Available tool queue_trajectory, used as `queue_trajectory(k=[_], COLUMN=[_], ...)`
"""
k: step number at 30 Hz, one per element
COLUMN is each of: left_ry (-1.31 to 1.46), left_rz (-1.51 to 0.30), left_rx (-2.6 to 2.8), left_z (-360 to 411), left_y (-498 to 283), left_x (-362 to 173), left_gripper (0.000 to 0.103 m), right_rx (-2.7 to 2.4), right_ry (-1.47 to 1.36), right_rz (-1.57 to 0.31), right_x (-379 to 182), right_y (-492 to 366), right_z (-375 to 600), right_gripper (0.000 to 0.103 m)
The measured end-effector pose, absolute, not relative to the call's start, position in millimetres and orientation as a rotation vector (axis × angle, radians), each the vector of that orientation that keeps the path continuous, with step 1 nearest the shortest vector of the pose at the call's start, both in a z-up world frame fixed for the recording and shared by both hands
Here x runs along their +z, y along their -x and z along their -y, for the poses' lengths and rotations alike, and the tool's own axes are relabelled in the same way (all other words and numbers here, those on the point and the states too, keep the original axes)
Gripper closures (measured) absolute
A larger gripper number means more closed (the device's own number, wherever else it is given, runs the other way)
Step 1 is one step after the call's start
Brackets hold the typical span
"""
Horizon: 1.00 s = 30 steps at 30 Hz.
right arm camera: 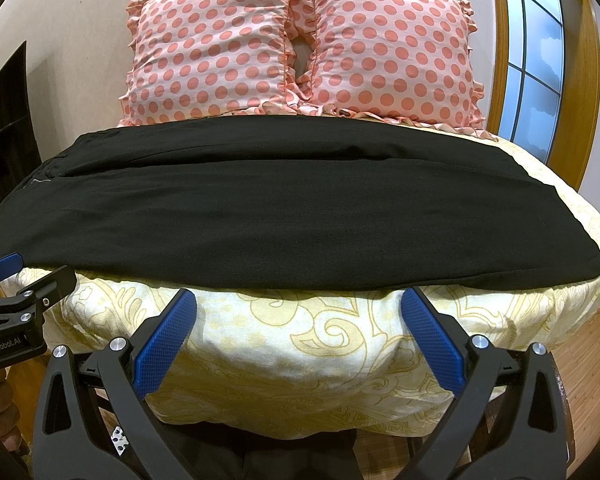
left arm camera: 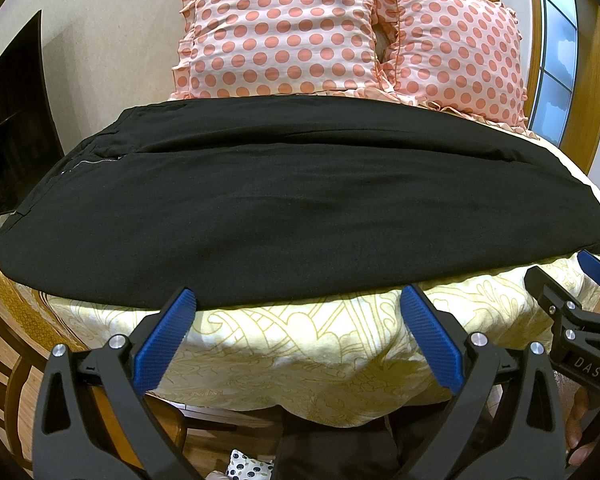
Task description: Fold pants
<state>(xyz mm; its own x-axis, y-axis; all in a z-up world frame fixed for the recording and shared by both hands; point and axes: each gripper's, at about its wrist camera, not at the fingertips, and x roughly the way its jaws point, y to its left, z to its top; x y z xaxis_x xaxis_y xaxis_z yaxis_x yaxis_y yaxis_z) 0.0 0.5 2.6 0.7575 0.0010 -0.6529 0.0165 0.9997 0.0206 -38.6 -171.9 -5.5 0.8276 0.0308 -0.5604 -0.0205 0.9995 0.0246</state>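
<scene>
Black pants (left arm camera: pixel 260 208) lie flat across the bed, waistband with a zipper at the left, leg ends at the right; they also show in the right wrist view (right arm camera: pixel 284 216). They look folded lengthwise, one leg over the other. My left gripper (left arm camera: pixel 298 300) is open and empty, its blue pads just short of the pants' near edge. My right gripper (right arm camera: pixel 300 300) is open and empty, just short of the same edge further right. Each gripper shows in the other's view: the right one (left arm camera: pixel 596 276), the left one (right arm camera: pixel 4 264).
The bed has a yellow patterned cover (left arm camera: pixel 300 344) that hangs over the near edge. Two pink polka-dot pillows (right arm camera: pixel 212 44) (right arm camera: pixel 392 52) stand at the head. A dark screen (left arm camera: pixel 12 128) is at the left, a window (right arm camera: pixel 536 60) at the right.
</scene>
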Motion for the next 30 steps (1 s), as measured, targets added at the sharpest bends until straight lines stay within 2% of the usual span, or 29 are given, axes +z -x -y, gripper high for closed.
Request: queue_trajectory(k=[30], left_ry=[-0.022], left_rz=[-0.709], left_rx=[-0.005], left_z=[-3.0], left_y=[-3.7], left_x=[6.8], left_gripper=[0.002], right_rx=[0.044], right_ry=[-0.011], right_rz=[-0.589], right_x=[-6.8], right_y=[38.3], right_z=[173.2], right_gripper=[0.001])
